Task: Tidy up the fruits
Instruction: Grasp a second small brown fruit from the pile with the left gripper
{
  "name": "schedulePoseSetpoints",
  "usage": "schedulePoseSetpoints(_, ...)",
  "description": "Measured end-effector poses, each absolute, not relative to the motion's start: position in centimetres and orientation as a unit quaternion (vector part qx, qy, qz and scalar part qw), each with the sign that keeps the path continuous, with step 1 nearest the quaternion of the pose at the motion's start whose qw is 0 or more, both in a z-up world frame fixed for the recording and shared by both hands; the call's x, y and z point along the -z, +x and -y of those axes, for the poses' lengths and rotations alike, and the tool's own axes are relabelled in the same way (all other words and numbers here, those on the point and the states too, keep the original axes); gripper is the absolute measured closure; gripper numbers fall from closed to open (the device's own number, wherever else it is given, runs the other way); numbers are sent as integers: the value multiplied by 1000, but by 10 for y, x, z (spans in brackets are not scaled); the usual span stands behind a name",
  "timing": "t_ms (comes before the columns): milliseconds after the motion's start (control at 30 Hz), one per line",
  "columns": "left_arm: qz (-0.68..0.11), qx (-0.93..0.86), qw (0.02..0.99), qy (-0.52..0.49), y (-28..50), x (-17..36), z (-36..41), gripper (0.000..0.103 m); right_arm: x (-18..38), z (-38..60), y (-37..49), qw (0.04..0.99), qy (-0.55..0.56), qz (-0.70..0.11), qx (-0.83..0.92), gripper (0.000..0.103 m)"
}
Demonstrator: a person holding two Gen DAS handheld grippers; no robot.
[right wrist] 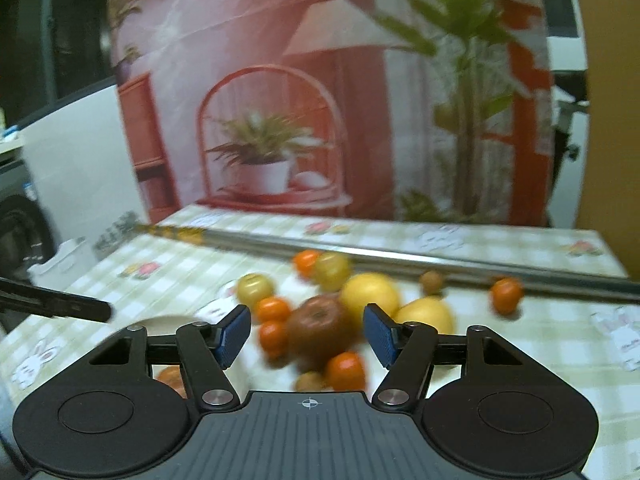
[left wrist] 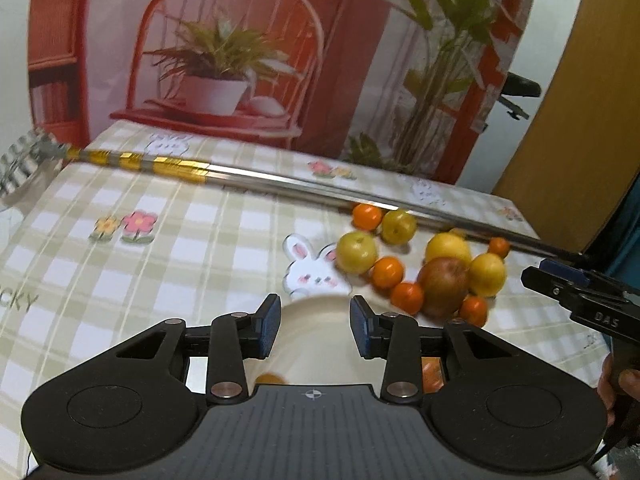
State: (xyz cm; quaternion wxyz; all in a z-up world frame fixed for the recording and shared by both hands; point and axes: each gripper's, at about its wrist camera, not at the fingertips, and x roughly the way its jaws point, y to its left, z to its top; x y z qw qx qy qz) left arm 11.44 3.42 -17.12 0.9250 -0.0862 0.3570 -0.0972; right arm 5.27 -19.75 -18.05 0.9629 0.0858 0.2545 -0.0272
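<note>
While both grippers hover with jaws spread and empty, left gripper (left wrist: pixel 312 328) over the plate (left wrist: pixel 316 344), sorting continues; next, the right gripper (right wrist: pixel 307 334) must pinch the apple (right wrist: pixel 320 330).

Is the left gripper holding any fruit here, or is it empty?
Empty. The left gripper stands open over a cream plate, nothing between its blue pads.

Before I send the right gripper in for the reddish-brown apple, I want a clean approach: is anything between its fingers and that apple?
Nothing visible stands between. The right gripper is open and empty, and the reddish-brown apple lies straight ahead. Small oranges crowd its left side and a yellow fruit sits close behind, so the fingers could nudge them.
</note>
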Motion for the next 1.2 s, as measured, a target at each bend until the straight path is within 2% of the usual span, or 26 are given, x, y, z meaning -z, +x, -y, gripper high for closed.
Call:
schedulePoseSetpoints(267,-385,176,904,-56,140,166,24,63,166,234,49,962,80,-247,88,49)
schedulePoseSetpoints(600,-431,247,867,49,161,208,107,63,169,258,39,961,98,-242,96,51)
schedulePoseSetpoints(867,-454,251,850,95,176,229,131,64,182,273,28,958,119,-240,98,51)
schedulePoseSetpoints(1200,-468,242,842,113,188,245,145,70,197,281,22,955,137,-244,100,51)
